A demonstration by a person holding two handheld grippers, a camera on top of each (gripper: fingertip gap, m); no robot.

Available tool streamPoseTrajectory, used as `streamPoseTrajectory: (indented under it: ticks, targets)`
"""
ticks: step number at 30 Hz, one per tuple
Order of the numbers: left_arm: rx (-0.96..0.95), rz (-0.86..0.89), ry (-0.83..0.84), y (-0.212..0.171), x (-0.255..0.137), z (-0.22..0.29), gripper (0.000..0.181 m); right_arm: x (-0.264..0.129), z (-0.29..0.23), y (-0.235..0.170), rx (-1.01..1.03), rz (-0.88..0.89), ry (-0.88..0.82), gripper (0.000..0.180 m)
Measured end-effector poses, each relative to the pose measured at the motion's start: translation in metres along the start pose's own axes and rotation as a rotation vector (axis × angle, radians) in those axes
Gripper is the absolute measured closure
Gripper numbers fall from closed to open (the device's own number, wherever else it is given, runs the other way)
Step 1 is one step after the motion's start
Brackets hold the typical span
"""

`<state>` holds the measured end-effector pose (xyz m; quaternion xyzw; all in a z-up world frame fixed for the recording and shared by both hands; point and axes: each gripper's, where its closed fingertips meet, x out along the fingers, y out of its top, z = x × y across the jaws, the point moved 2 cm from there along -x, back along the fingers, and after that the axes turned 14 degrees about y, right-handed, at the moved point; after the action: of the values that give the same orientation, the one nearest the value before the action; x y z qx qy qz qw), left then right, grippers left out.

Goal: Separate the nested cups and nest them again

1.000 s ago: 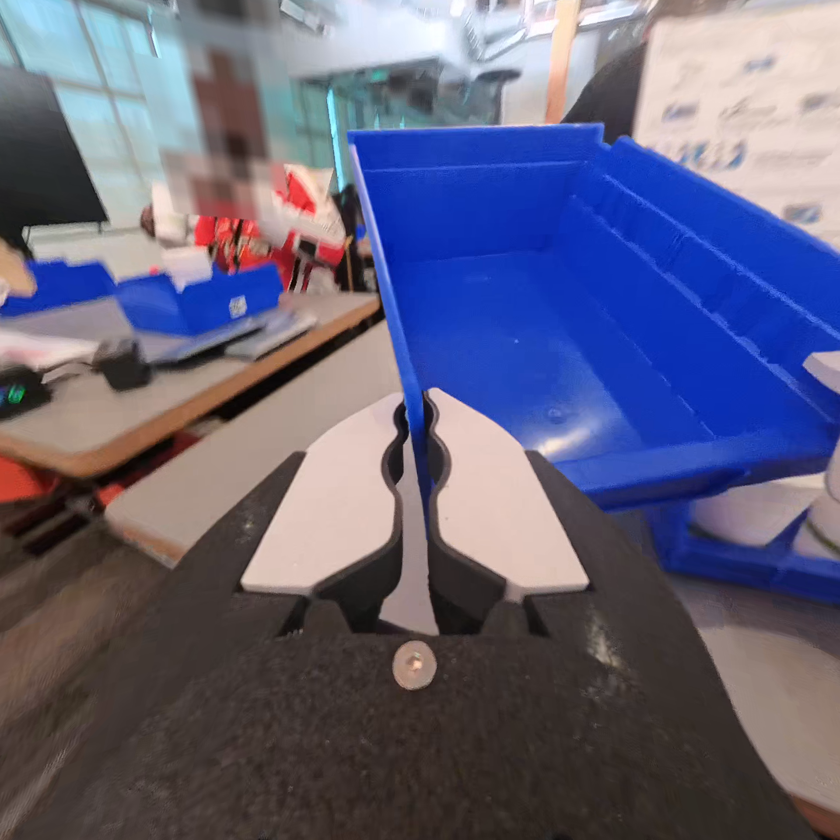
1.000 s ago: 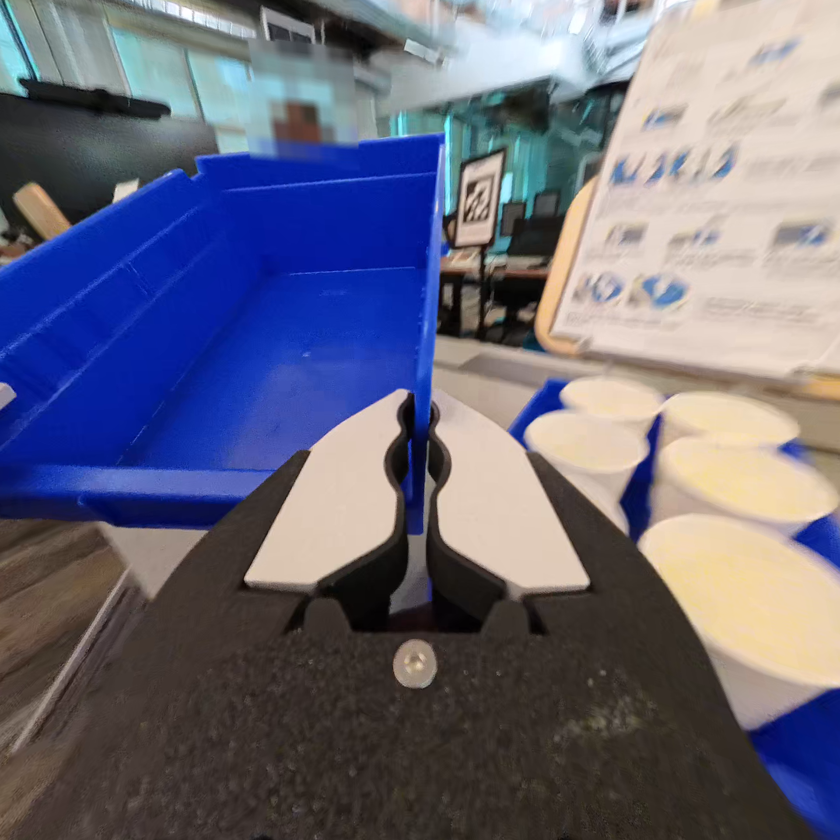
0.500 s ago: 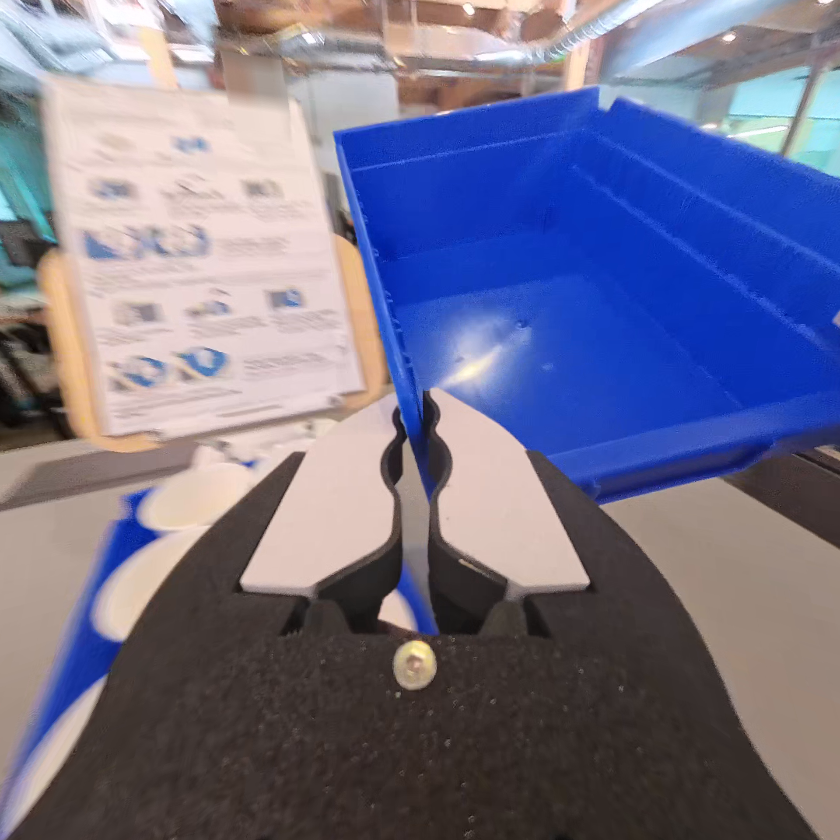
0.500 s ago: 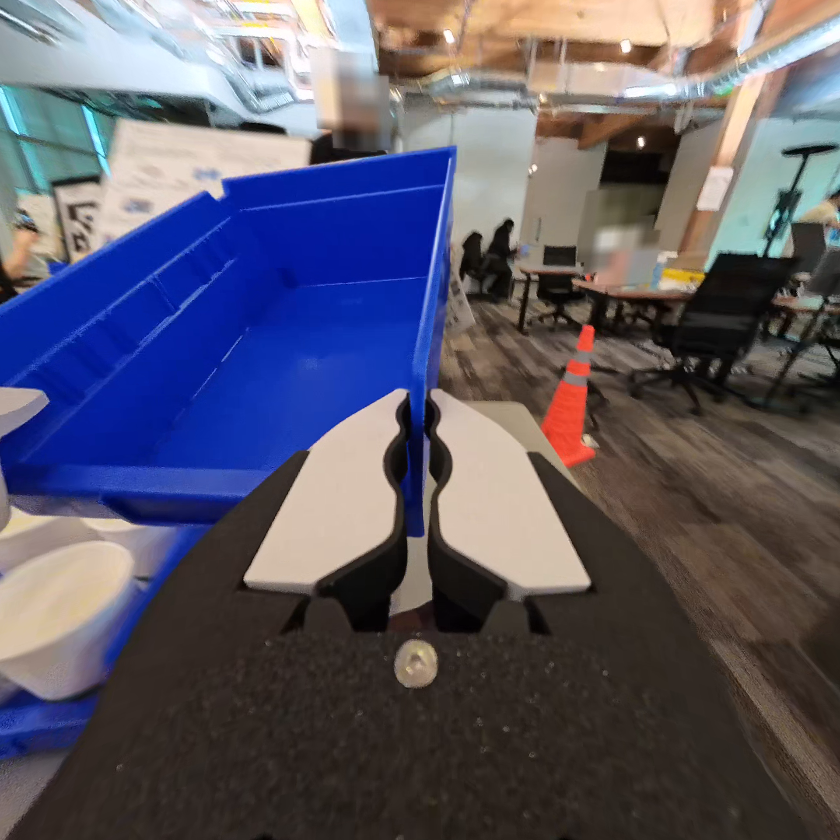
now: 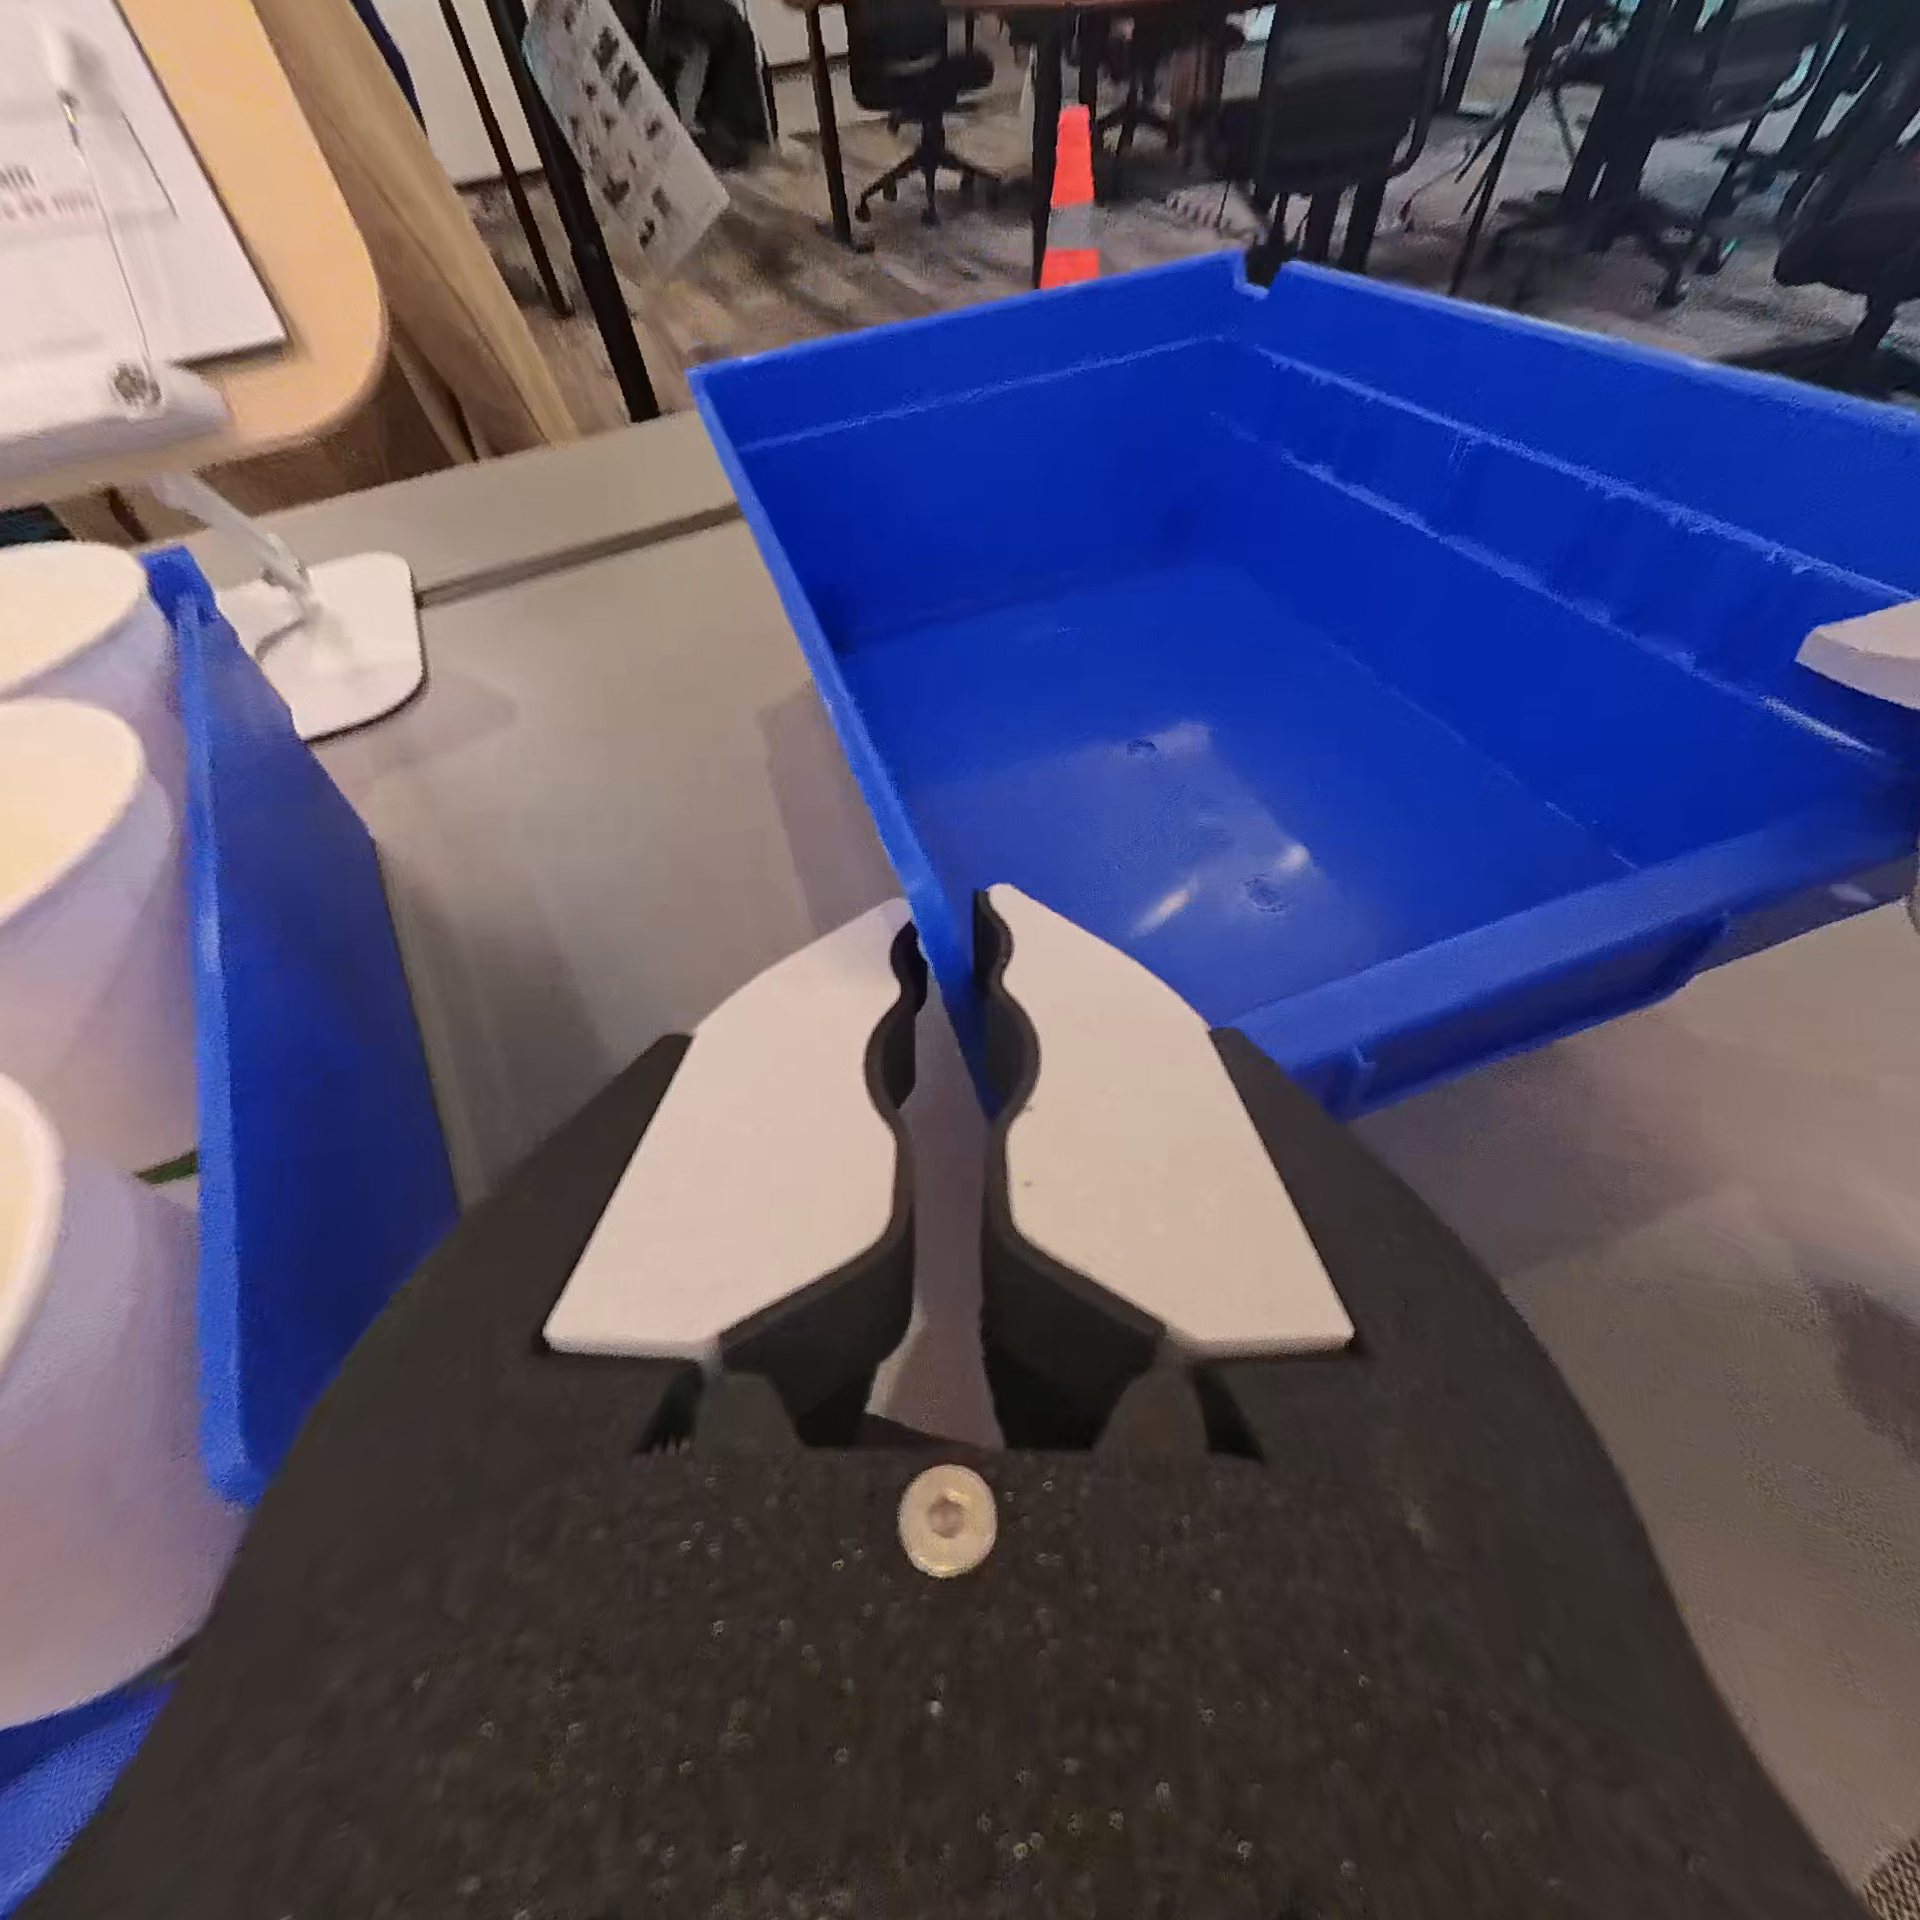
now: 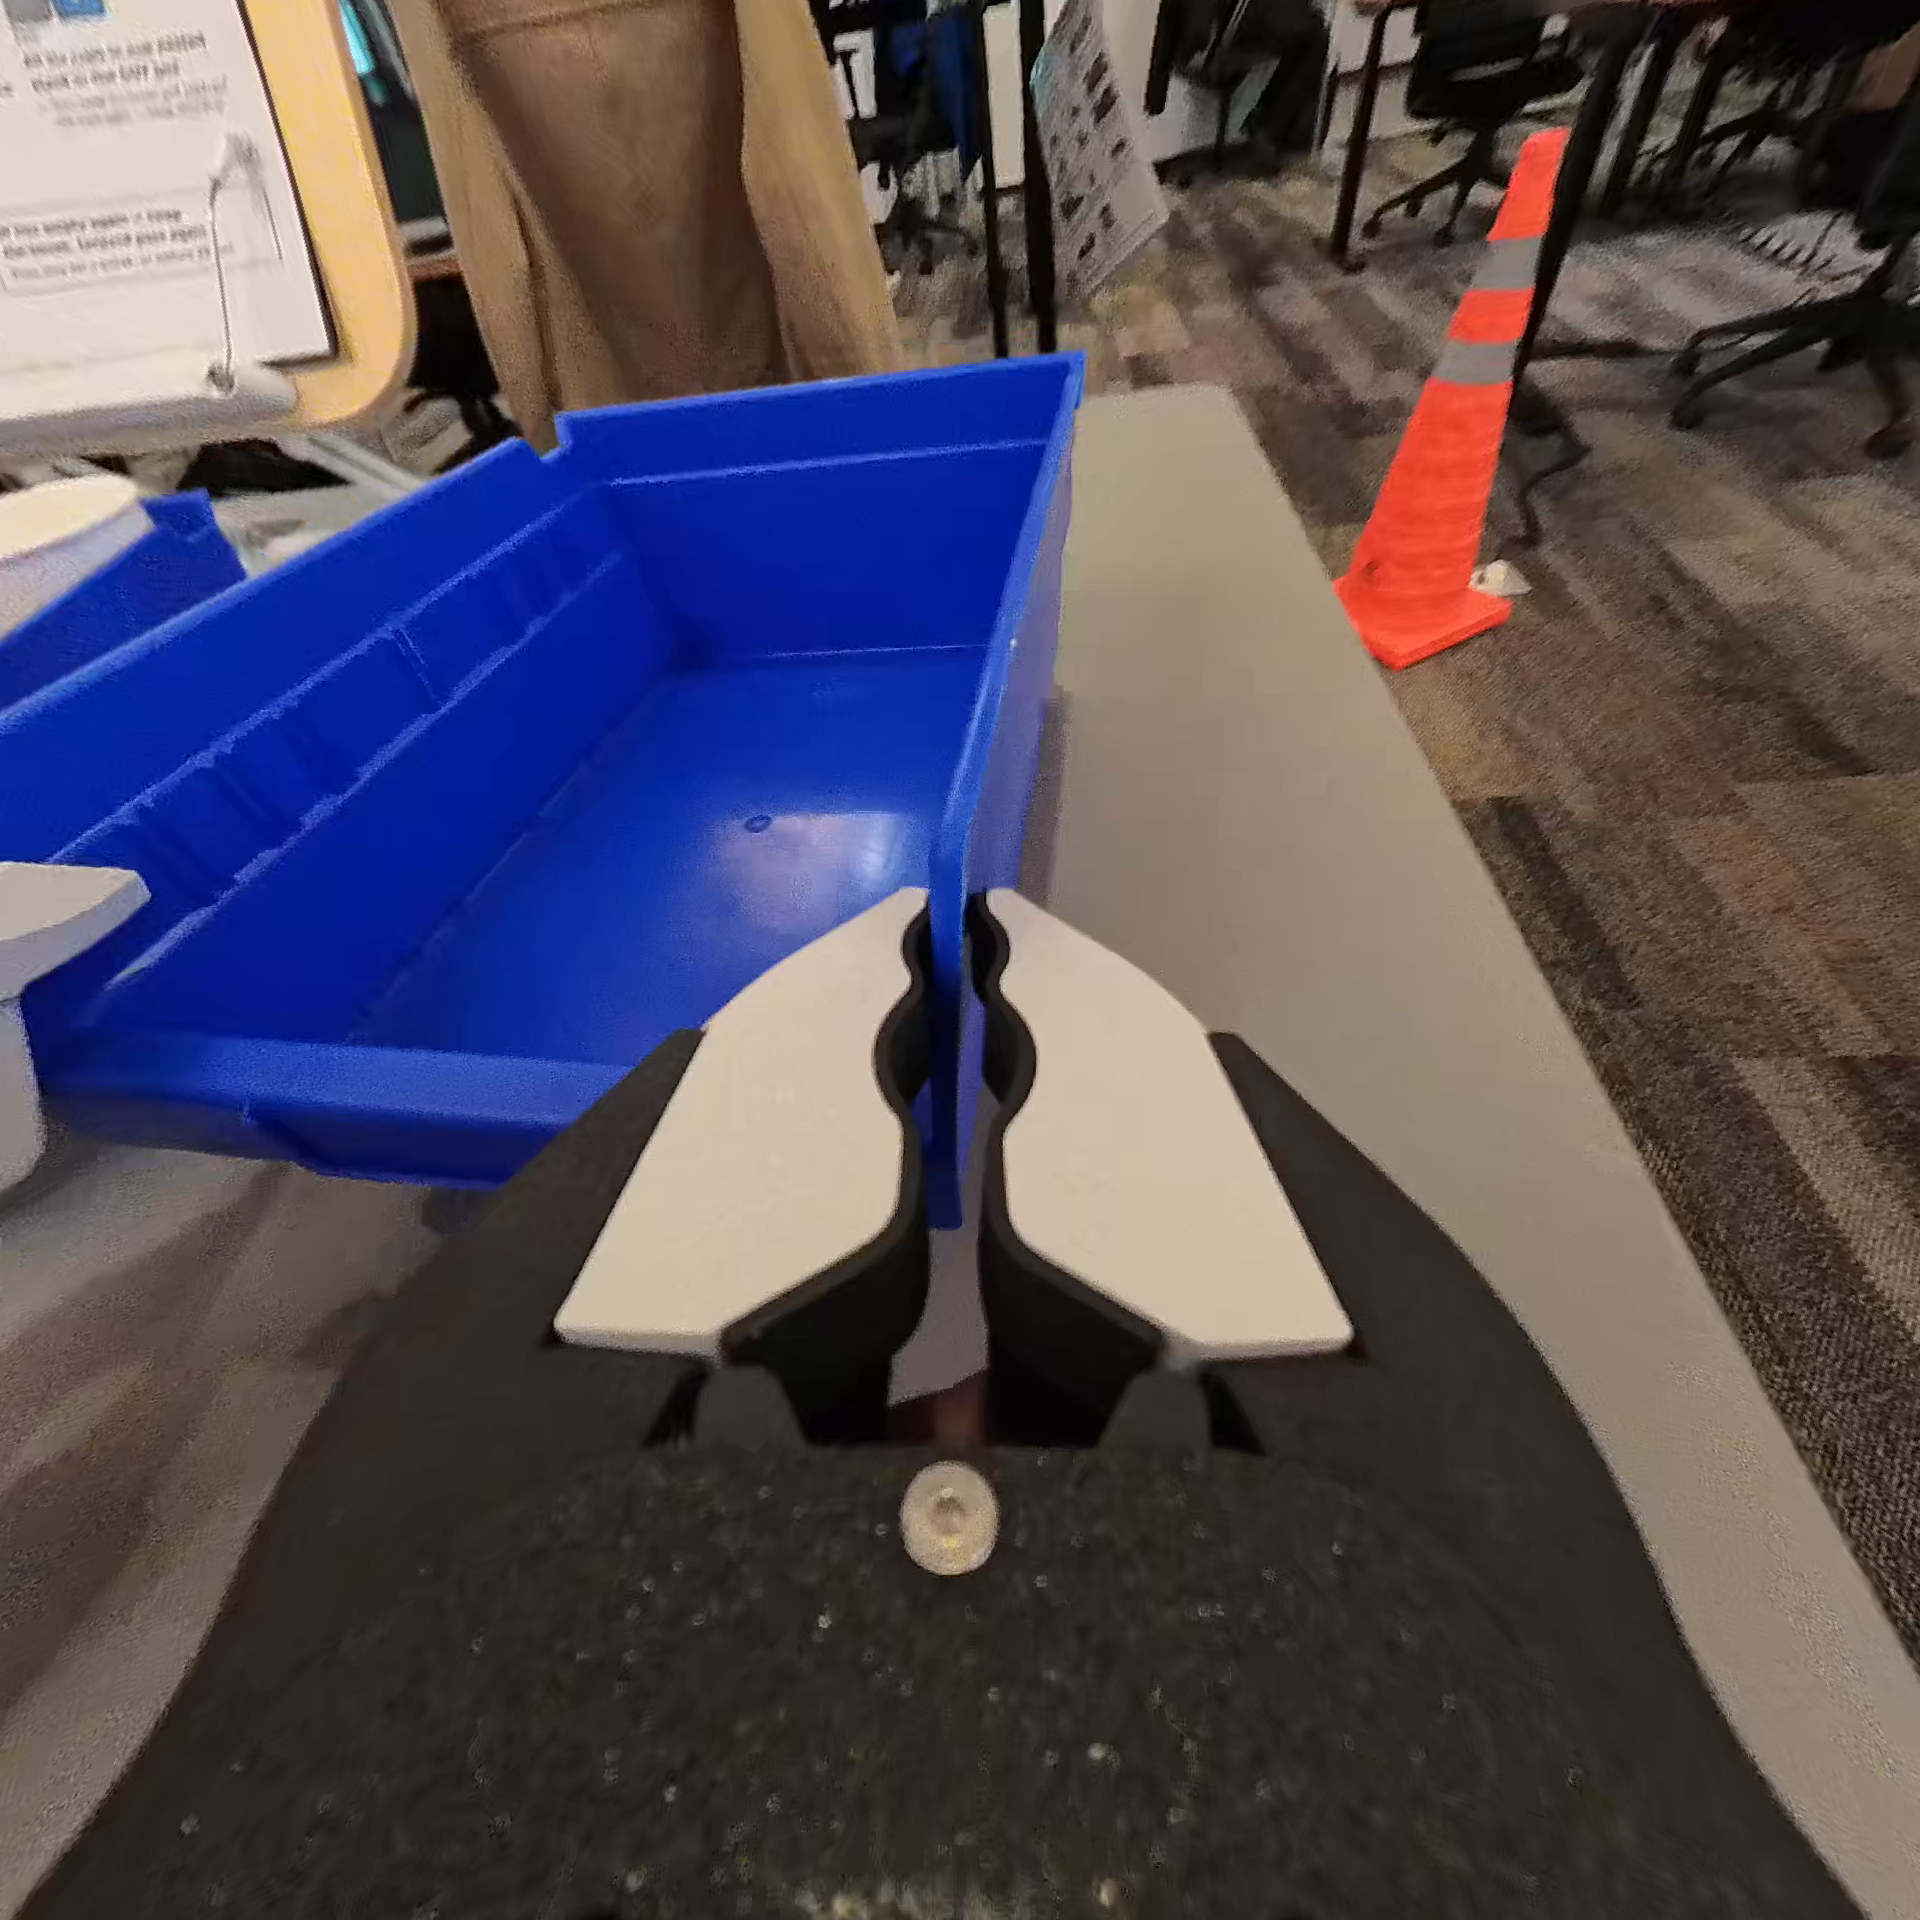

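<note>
Cups (image 5: 62, 831) sit at the far left edge of the left wrist view, white paper ones standing upright inside a second blue bin (image 5: 301, 987), so they're well off to the side of the action. Both grippers are busy with the empty blue bin (image 5: 1299, 779) instead. The left gripper (image 5: 948, 925) has its fingers pinched nearly together on that bin's left side wall, center frame. The right gripper (image 6: 948, 925) does the same on the opposite wall, fingers narrow with the thin blue plastic squeezed between them. The bin looks tilted over the grey table (image 6: 1247, 831), though whether it touches the table can't be told. An orange traffic cone (image 6: 1455, 416) stands on the carpet in the upper right of the right wrist view.
</note>
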<state>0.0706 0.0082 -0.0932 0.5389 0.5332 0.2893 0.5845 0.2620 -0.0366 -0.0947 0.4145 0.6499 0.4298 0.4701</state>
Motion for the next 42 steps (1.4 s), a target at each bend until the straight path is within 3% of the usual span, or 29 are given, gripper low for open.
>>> streamPoseTrajectory:
  ticks: [9, 10, 11, 12, 16, 19, 21, 25, 28, 32, 36, 42]
  targets:
    - [0.005, -0.029, -0.017, -0.032, 0.000, 0.006, 0.168, 0.015, 0.010, -0.026, 0.044, -0.070, -0.019, 0.176]
    - [0.001, -0.033, -0.023, -0.034, -0.001, 0.006, 0.163, 0.015, 0.010, -0.026, 0.061, -0.060, -0.009, 0.176]
    - [-0.002, -0.038, -0.024, -0.035, -0.004, 0.005, 0.146, 0.015, 0.011, -0.026, 0.071, -0.057, -0.005, 0.175]
    - [0.000, -0.043, -0.029, -0.037, -0.008, 0.001, 0.134, 0.014, 0.013, -0.026, 0.080, -0.059, -0.017, 0.171]
    - [-0.008, -0.078, -0.142, -0.047, -0.057, -0.024, 0.126, -0.015, 0.017, -0.014, 0.043, -0.050, -0.139, 0.144]
    - [-0.036, -0.040, -0.149, -0.046, -0.108, -0.075, 0.128, -0.047, -0.013, 0.014, -0.089, 0.049, -0.242, 0.145]
    - [-0.062, 0.001, -0.024, -0.044, -0.132, -0.131, 0.132, -0.043, -0.068, 0.024, -0.149, 0.086, -0.142, 0.147]
    - [-0.170, -0.002, 0.286, -0.065, -0.138, -0.249, 0.133, 0.011, -0.207, -0.009, -0.117, 0.000, 0.254, 0.145]
    - [-0.234, -0.063, 0.371, -0.086, -0.116, -0.297, 0.132, 0.055, -0.264, -0.042, -0.128, -0.121, 0.318, 0.147]
    - [-0.244, -0.057, 0.368, -0.090, -0.090, -0.311, 0.134, 0.094, -0.279, -0.054, -0.127, -0.146, 0.232, 0.154]
    - [-0.240, -0.099, 0.276, -0.094, -0.073, -0.296, 0.173, 0.115, -0.284, -0.060, -0.086, -0.165, 0.223, 0.173]
    - [-0.176, -0.079, 0.362, -0.087, -0.076, -0.301, 0.177, 0.116, -0.296, -0.051, -0.024, -0.051, 0.099, 0.177]
